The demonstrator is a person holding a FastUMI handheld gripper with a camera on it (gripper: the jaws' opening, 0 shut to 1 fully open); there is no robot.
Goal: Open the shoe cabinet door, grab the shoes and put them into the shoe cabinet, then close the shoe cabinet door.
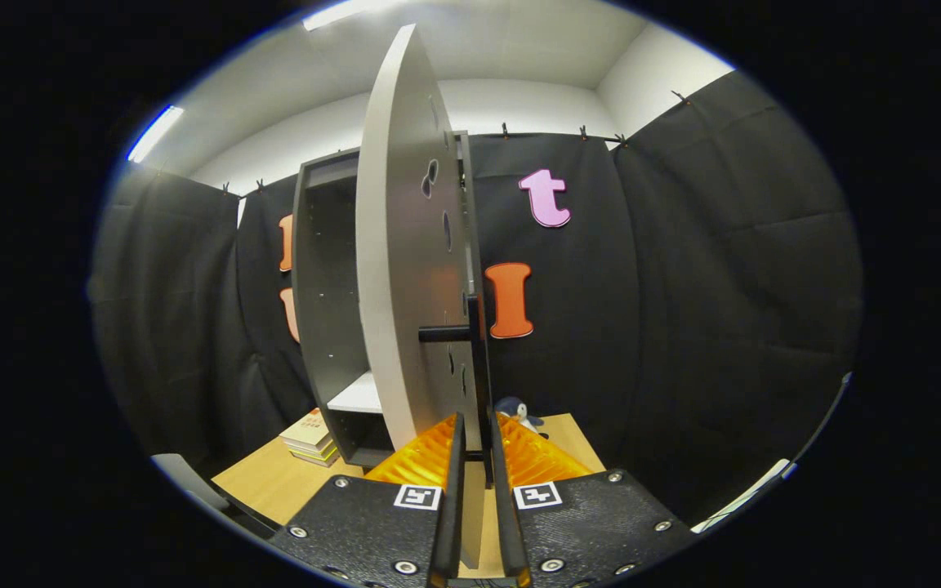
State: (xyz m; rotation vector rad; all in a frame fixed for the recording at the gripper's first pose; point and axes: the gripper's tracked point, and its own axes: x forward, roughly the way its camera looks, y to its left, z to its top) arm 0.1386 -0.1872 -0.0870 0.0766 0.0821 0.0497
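One stack of books is lying on the wooden table left of the one dark shoe cabinet; its cover writing is too small to read. One pale cabinet door is standing open, edge-on. The hand-held gripper is closing both fingers on the door's lower edge. One penguin toy is sitting just beyond.
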